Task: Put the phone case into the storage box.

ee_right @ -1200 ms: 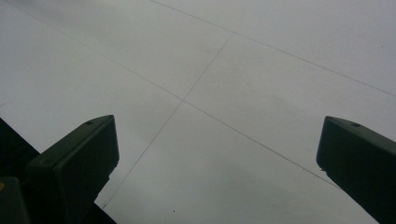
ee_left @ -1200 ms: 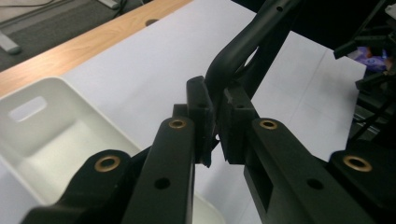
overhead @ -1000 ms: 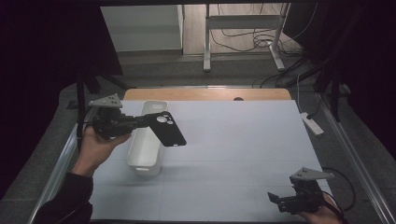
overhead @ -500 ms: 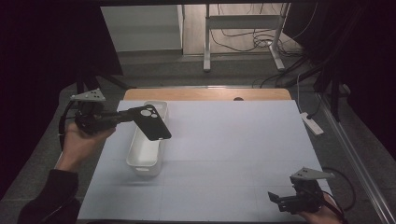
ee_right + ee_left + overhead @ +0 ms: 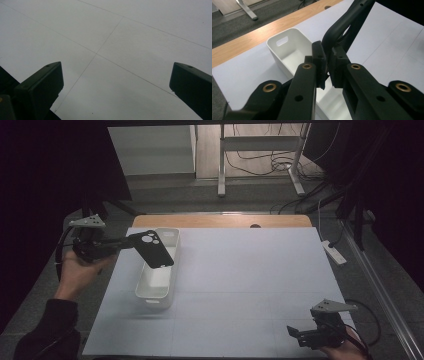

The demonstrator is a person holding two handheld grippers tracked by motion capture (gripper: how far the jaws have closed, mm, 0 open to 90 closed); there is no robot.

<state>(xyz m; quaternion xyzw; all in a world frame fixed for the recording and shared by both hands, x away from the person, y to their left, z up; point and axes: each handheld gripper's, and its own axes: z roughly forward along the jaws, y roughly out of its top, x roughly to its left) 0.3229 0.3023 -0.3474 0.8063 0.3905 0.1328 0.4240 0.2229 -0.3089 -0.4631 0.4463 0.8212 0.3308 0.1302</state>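
The left tool (image 5: pixel 125 242) is clamped on one edge of a black phone case (image 5: pixel 151 249), its jaws pinched tight against the case's rim in the left gripper view. The case hangs in the air directly above the far half of a white bin (image 5: pixel 159 270), which sits on the white-covered surface (image 5: pixel 250 290) near its left edge. The case's long axis slants from the tool toward the near right and downward, with its camera cut-outs at the end nearest the tool; the bin's long axis runs from the near side to the far side of the surface, so the two lie at an angle to each other. The bin's open cavity lies just below and slightly nearer than the case, and looks empty. A likely drop would need only a short lowering. The right tool (image 5: pixel 300 335) rests at the near right corner, jaws spread wide and holding nothing, well apart from the bin.
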